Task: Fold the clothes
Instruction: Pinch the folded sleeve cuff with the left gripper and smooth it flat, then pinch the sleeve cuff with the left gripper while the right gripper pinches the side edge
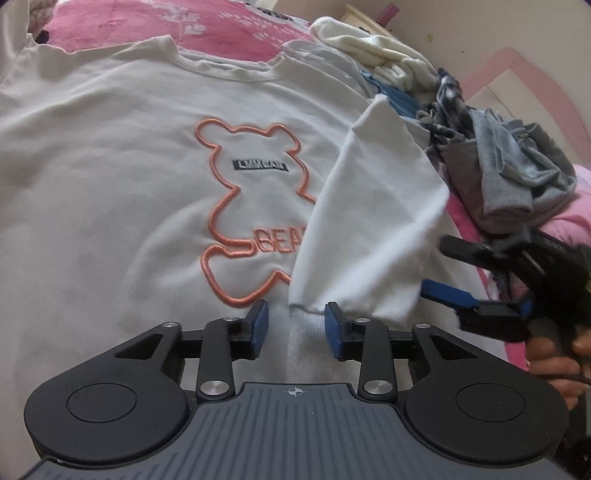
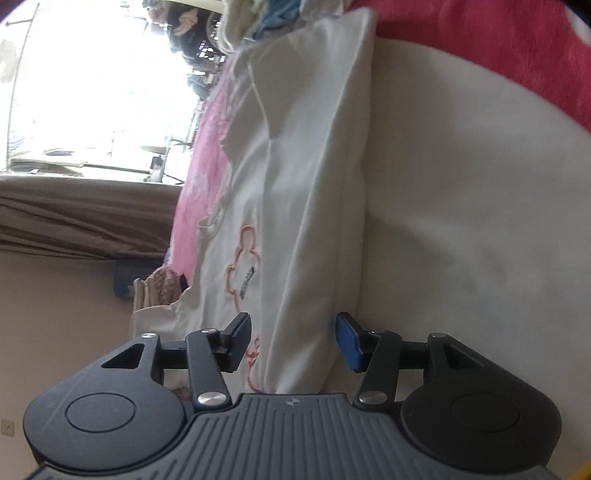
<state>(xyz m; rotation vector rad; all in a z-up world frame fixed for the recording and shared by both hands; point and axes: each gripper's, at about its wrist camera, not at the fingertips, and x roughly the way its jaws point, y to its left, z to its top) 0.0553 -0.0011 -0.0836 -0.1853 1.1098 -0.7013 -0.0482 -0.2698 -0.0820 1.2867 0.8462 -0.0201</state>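
On pink bed (image 1: 236, 33), one white sweatshirt (image 1: 110, 155), embroidered orange bear outline (image 1: 255, 206), sleeve (image 1: 373, 229) folded at 3 o'clock, left gripper (image 1: 295, 328) narrowly apart astride ribbed cuff (image 1: 314, 347), right gripper (image 2: 295, 341) wider, holding nothing.

Left wrist camera looks steeply down, close over the shirt (image 1: 147, 184), collar at twelve o'clock; right wrist camera, rolled sideways, skims low; both share the bear (image 1: 255, 206).

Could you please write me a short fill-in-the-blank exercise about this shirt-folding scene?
1. The white sweatshirt carries a bear outline stitched in ____ thread.
2. One sleeve lies folded ____ the sweatshirt's front, covering part of the lettering.
3. The left gripper has its blue pads apart, one on each side of the sleeve's ____.

Missing words: orange; over; cuff
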